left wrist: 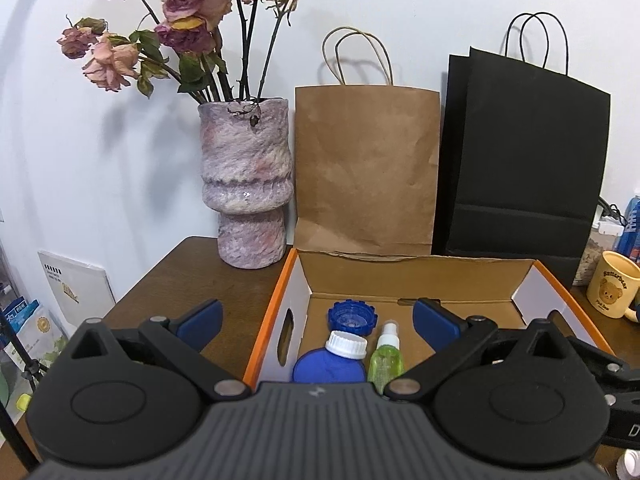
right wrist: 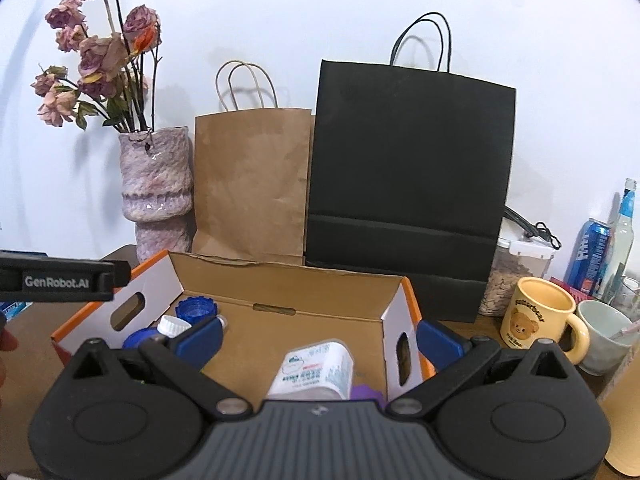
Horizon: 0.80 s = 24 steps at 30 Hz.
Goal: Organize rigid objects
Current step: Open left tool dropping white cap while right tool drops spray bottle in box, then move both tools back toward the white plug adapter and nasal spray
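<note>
**Ana:** Fingers first: both pairs are spread wide and pinch nothing. The left gripper (left wrist: 316,322) hangs over the near left end of the cardboard box (left wrist: 420,276), the right gripper (right wrist: 318,334) over its near right end.

**Ben:** What is in the box already?

**Ana:** At the left end, a blue bottle with a white cap (left wrist: 330,364), a green spray bottle (left wrist: 385,356) just beside it, and a loose blue lid (left wrist: 352,316) behind them. Towards the right, a white labelled container (right wrist: 314,368) lies tilted, with something purple (right wrist: 366,394) next to it that I cannot make out.

**Ben:** So, nearly done?

**Ana:** Well under way, I judge. A yellow mug (right wrist: 540,316) and a pale cup (right wrist: 604,334) stand on the bench (left wrist: 208,276) outside the box; whether they belong in it, I cannot tell.
</note>
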Each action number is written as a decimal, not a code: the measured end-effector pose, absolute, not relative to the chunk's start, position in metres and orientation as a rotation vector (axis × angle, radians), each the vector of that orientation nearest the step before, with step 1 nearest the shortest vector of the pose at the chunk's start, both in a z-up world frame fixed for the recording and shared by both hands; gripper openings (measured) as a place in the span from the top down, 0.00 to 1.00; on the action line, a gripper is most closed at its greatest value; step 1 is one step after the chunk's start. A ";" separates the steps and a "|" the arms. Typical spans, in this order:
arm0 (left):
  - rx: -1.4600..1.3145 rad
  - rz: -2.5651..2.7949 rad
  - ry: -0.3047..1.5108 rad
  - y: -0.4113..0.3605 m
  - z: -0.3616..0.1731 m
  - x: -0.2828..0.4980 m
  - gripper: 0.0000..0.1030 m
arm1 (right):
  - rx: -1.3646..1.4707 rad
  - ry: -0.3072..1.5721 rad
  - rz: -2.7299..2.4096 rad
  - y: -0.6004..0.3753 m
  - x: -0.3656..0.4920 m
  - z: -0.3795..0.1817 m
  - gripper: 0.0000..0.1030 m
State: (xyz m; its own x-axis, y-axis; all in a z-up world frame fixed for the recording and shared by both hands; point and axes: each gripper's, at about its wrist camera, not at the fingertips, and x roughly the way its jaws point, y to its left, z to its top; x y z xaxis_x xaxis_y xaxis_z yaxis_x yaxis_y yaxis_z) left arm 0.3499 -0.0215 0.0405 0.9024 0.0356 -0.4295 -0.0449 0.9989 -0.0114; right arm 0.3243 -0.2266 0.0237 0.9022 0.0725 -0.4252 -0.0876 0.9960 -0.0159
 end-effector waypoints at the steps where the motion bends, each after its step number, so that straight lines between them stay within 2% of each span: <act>1: -0.021 0.041 0.443 -0.022 0.041 0.347 0.00 | -0.036 0.438 0.082 -0.228 0.321 0.024 0.00; 24: -0.020 0.020 0.479 -0.034 0.035 0.274 0.00 | -0.045 0.427 0.108 -0.254 0.249 0.024 0.00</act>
State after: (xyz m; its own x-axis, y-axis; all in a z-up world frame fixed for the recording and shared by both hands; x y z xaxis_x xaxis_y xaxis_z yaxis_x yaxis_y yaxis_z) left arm 0.2742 -0.0341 0.0346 0.8874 0.0144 -0.4608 -0.0235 0.9996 -0.0142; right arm 0.2489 -0.2538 0.0243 0.9045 0.0948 -0.4158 -0.1137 0.9933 -0.0208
